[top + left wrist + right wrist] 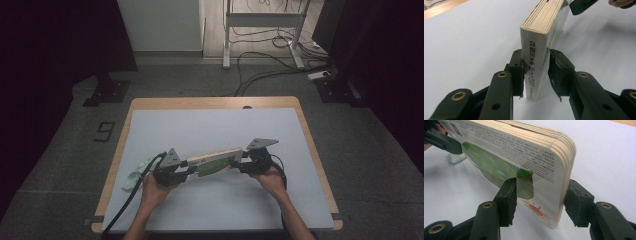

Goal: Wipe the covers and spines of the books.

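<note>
My table [305, 130] is a wooden top with a pale grey-blue mat [215, 132] over nearly all of it, so the wood shows only as a thin border along the far edge and down both sides. The mat lies flat and smooth. Near my left edge a small heap of pale, greenish-white stuff [136, 174] rests on the mat; I cannot tell what it is. In my right gripper view it appears as a whitish ribbed lump [455, 158] on the mat. The table stands on a grey carpeted floor [60, 150].
</note>
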`<act>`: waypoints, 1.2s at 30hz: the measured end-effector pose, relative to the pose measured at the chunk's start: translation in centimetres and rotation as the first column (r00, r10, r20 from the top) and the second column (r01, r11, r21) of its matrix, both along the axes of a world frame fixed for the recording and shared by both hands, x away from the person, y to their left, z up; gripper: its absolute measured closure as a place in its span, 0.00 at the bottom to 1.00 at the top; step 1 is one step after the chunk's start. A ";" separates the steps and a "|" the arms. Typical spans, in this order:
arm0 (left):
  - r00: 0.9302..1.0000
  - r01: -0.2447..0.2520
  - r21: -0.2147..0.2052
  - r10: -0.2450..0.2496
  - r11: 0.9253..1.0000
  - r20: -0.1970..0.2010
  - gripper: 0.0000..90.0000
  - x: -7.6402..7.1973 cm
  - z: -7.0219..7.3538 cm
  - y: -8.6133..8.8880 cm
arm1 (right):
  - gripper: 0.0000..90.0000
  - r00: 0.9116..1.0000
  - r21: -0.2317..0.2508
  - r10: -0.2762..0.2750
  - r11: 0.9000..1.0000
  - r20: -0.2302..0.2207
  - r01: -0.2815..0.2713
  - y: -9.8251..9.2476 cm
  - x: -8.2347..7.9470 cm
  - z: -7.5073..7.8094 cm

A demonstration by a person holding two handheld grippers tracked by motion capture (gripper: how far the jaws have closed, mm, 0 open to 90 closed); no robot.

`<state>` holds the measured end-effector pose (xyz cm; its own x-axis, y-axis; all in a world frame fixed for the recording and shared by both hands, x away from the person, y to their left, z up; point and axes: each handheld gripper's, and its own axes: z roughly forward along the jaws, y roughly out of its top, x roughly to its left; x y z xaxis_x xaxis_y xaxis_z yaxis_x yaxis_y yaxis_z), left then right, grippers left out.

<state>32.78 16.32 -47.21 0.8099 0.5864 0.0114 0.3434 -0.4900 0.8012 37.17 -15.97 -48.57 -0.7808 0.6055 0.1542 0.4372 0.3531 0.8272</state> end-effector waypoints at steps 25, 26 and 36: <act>1.000 0.001 0.020 0.000 1.000 -0.031 0.60 -1.3 -0.7 -0.7 | 0.48 0.999 -0.004 0.037 0.999 -0.001 -0.037 -0.8 -1.7 0.3; 0.999 -0.001 0.018 0.001 1.000 -0.033 0.60 -1.5 -0.7 -0.7 | 0.47 0.999 -0.006 0.039 0.999 -0.001 -0.040 -0.9 -1.8 0.3; 0.999 -0.023 0.066 0.024 0.998 -0.023 0.61 -1.3 -1.1 -0.6 | 0.50 0.999 -0.028 0.037 0.999 0.002 -0.037 -0.9 -2.7 0.4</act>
<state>31.44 15.76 -48.29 0.7964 0.6040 0.0311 0.3744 -0.5327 0.7590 34.43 -16.87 -48.12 -0.8033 0.5799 0.1358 0.4212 0.3918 0.8180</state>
